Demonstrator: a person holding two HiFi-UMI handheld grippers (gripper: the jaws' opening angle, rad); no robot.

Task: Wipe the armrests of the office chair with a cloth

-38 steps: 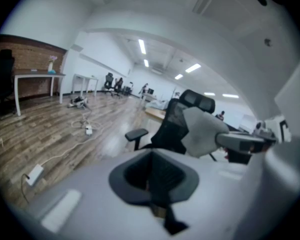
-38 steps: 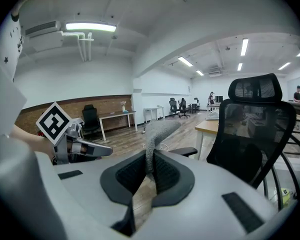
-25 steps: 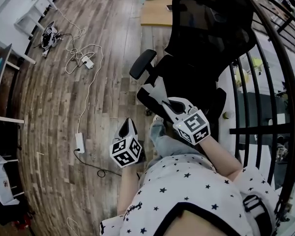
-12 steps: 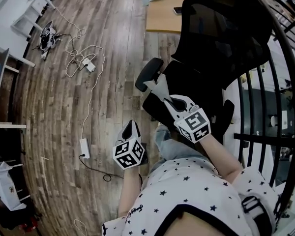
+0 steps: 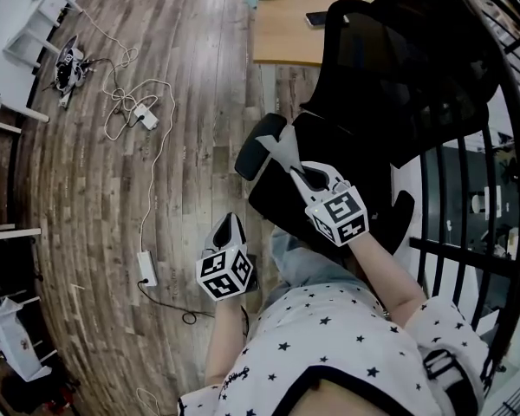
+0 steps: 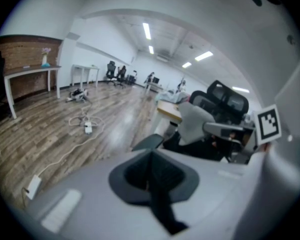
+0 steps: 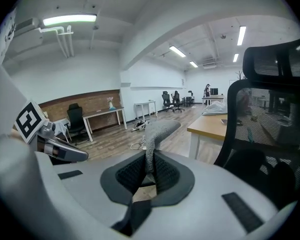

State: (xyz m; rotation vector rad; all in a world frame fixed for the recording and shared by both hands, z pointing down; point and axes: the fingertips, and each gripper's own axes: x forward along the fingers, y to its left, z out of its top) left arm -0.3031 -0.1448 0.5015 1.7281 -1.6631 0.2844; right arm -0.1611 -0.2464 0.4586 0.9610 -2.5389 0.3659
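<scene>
The black office chair point(image 5: 390, 68) stands ahead of me at the right. Its near armrest point(image 5: 260, 144) points toward the open floor; the other armrest point(image 5: 400, 219) shows beside my right wrist. My right gripper point(image 5: 293, 165) is shut on a grey cloth point(image 5: 282, 150), which sits right beside the near armrest's pad. In the right gripper view the cloth point(image 7: 154, 134) stands up from the shut right gripper point(image 7: 149, 171). My left gripper point(image 5: 228, 230) hangs lower over the floor, shut with nothing in it. The left gripper view shows this gripper point(image 6: 151, 171), the armrest point(image 6: 149, 142) and the cloth point(image 6: 199, 124).
A wooden desk point(image 5: 290, 33) with a phone point(image 5: 317, 17) stands behind the chair. White cables and a power strip point(image 5: 144, 113) trail over the plank floor, with an adapter point(image 5: 146, 269) near my feet. A black railing point(image 5: 468, 250) curves along the right.
My right gripper has carried the cloth up toward the near armrest until it sits beside the pad. The left gripper has stayed roughly where it was.
</scene>
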